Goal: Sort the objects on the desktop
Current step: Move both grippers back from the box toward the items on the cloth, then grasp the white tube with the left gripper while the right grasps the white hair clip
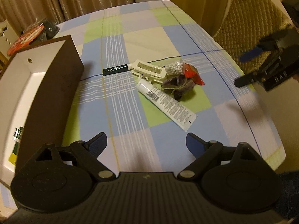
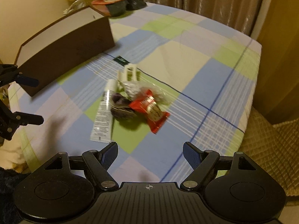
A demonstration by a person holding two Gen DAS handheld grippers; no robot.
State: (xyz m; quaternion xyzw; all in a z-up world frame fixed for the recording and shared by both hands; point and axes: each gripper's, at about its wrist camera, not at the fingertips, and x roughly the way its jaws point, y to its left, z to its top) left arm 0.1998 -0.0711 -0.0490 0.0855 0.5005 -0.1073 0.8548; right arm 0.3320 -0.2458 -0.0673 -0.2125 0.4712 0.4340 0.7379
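A small heap of things lies near the middle of the checked tablecloth [image 1: 168, 37], and much of it is hard to read. In the right wrist view the heap is smeared by blur. The white tube [image 1: 165, 104] lies flat, cap toward 11 o'clock and crimped end toward 5 o'clock; it carries a barcode and dense small print too fine to make out. At its 1 o'clock, touching it, sits a crumpled purple and olive cloth thing [image 1: 177, 85] whose nature is unclear. A clear bag of white beads [image 1: 174, 67] and a red wrapper [image 1: 193, 73] lie against the cloth; the wrapper's printing cannot be read in either view. A cream plastic comb-like piece [image 1: 148, 69] lies just past the tube's cap. At its 9 o'clock is a dark green box [image 1: 115, 69] lettered MENTHOLATUM.

A brown box with a white inside [image 1: 54, 78] stands at the heap's 9 o'clock, cut off by the frame edge; something green and yellow [image 1: 15, 141] shows inside, mostly hidden.

The left gripper [image 1: 146, 142] hovers at the heap's 6 o'clock, fingers spread wide and holding nothing. The right gripper [image 2: 150, 154] is likewise spread and empty, above the cloth.

Beyond the box, a red-lidded container [image 2: 110, 4] is partly hidden.
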